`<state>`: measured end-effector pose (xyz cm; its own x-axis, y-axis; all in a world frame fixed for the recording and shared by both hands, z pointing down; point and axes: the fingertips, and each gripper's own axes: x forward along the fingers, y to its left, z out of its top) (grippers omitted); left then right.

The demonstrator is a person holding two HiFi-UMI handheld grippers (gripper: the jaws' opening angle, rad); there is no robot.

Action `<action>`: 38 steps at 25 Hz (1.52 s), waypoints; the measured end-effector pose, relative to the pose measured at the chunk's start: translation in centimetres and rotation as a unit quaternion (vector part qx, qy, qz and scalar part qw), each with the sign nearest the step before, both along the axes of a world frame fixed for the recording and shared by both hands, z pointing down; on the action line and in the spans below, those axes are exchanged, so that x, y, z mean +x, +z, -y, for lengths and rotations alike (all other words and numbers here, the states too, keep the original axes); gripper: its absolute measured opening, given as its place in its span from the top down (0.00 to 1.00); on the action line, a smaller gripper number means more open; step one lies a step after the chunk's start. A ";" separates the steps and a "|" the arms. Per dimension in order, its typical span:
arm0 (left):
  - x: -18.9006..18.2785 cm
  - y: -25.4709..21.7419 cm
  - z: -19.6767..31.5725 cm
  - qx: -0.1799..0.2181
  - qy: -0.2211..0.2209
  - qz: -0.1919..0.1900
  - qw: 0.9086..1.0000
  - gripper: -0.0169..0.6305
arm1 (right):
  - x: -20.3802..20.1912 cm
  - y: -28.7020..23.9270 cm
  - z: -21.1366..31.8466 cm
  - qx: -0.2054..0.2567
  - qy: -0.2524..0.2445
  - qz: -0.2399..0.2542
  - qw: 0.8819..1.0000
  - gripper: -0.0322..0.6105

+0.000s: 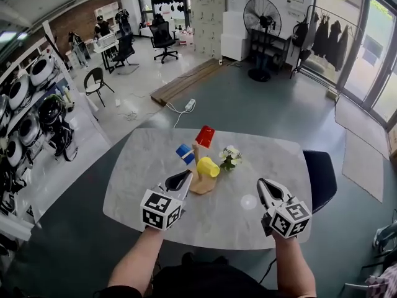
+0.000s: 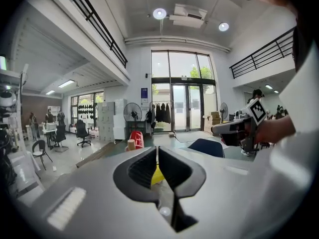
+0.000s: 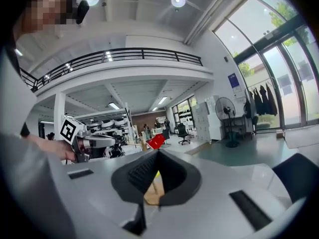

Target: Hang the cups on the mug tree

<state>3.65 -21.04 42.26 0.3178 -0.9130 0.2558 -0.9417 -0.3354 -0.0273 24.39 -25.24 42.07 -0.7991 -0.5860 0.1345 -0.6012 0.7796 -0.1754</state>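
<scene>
**A:** grippers holding anything?

**B:** nope, left gripper (image 1: 186, 177) and right gripper (image 1: 262, 184) are both clamped shut on nothing, above the table (image 1: 139, 172). Red cup (image 1: 205, 136), blue cup (image 1: 185, 153) and yellow cup (image 1: 208, 166) all hang on the mug tree (image 1: 201, 184) mid-table. Looks done to me, no loose cups in sight.

Grey marbled table (image 1: 139, 166), rounded corners, stands on grey floor (image 1: 267, 104). Nr centre of top: wooden mug tree (image 1: 201, 182), upright, flat base resting on the top. Just right of it, small bunch of white flowers (image 1: 230, 158) w/ green leaves; can't tell if touching the tree. Round bright light patch (image 1: 249, 202) on top, twd right front.
</scene>
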 end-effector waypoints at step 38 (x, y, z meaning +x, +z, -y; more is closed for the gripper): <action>-7.3 -1.9 -0.9 0.046 -0.063 -0.018 0.997 0.95 | -5.2 -5.3 -0.6 0.079 0.042 0.001 0.996 0.93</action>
<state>-3.64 -20.15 40.35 0.2070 -0.9653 0.1591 -0.9770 -0.2125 -0.0187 19.18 -24.62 36.77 -0.7465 -0.6645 0.0344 -0.6653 0.7446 -0.0551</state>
